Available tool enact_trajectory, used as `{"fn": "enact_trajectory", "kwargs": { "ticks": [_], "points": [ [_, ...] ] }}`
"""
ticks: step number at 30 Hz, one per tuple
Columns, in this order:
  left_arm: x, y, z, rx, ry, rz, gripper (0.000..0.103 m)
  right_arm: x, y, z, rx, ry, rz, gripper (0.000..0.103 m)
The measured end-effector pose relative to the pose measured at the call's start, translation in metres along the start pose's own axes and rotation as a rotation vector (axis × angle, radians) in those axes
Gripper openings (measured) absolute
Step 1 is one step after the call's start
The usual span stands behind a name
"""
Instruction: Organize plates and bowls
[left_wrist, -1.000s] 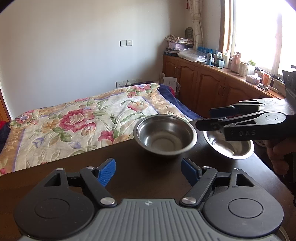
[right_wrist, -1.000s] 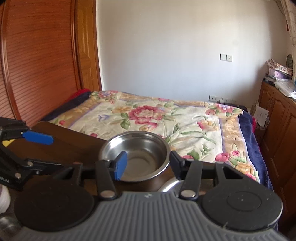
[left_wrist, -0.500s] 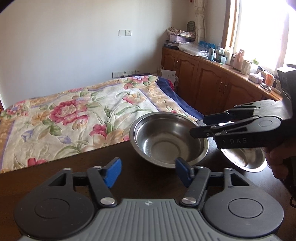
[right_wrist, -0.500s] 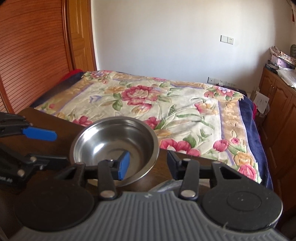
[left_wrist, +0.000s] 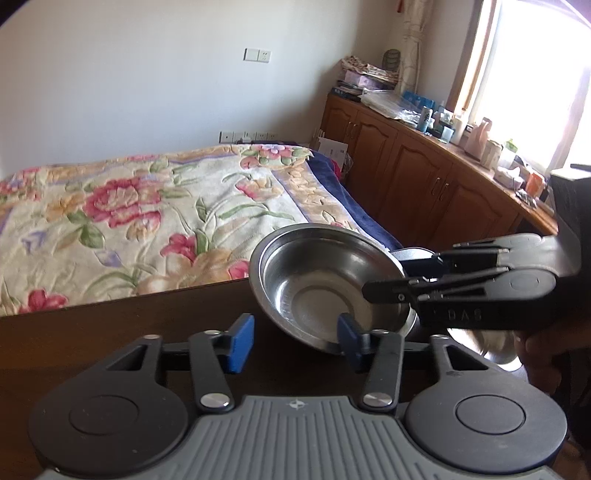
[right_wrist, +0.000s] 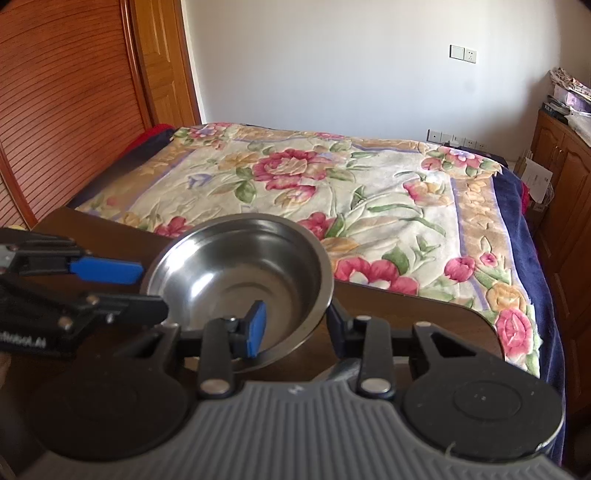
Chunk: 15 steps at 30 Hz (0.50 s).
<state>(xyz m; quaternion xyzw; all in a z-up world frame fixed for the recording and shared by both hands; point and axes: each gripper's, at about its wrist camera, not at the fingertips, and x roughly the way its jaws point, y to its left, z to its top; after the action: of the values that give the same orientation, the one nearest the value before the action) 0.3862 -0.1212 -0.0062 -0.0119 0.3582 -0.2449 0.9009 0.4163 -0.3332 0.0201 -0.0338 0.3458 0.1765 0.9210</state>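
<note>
Steel bowl (right_wrist: 243, 280) tilts off the tabletop (left_wrist: 110, 332), its rim pinched in my right claw (right_wrist: 295, 325) for stacking; my left claw (left_wrist: 295, 339) hangs open.

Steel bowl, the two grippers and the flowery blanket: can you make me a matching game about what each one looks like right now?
Things:
1. steel bowl
2. left gripper
3. floral blanket
4. right gripper

States:
A. jaws open, holding nothing
B. spread over the bed
C. shiny grey and tilted
D. jaws closed on a bowl's rim

Pairs: 1-C, 2-A, 3-B, 4-D
</note>
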Motion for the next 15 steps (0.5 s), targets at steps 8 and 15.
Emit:
{"fn": "enact_trajectory", "kwargs": {
  "ticks": [8,15],
  "points": [
    [-0.003,0.006,-0.003,-0.046,-0.002,0.012,0.03,-0.006,0.002,-0.004,0.024,-0.017,0.011,0.028],
    [-0.017,0.009,-0.007,-0.046,-0.011,0.014,0.03,-0.019,0.007,-0.007,0.041,-0.048,0.043,0.026]
  ]
}}
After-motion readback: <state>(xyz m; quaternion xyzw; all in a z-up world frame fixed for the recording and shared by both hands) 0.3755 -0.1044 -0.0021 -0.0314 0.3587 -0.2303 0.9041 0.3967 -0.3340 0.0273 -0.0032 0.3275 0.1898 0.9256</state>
